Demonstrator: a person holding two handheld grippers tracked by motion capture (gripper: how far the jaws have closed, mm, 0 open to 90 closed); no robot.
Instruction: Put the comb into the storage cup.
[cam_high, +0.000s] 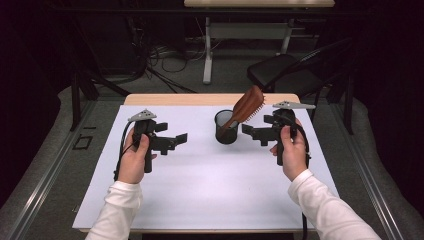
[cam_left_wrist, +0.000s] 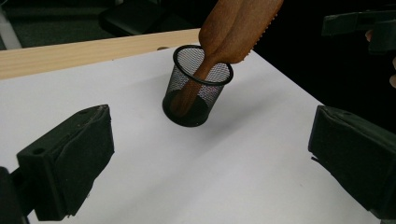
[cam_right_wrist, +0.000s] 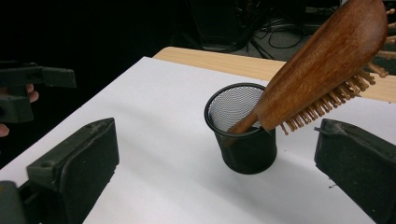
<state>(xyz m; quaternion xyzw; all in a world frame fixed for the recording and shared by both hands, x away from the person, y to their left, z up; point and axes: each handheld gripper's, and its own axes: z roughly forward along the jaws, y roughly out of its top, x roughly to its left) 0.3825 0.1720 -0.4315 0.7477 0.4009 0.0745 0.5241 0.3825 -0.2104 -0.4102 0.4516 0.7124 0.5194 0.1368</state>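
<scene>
A brown wooden hairbrush stands handle-down in a black mesh cup, leaning up and to the right, bristles facing down-right. The cup rests on a white sheet near the table's middle back. My left gripper is held left of the cup, open and empty, aimed at it. My right gripper sits just right of the cup, open, with nothing between its jaws; the brush head hangs above it.
The white sheet covers most of a wooden table, whose bare far edge shows behind it. Beyond the table stand a black chair and a desk frame with cables on the floor. Free sheet lies in front of the cup.
</scene>
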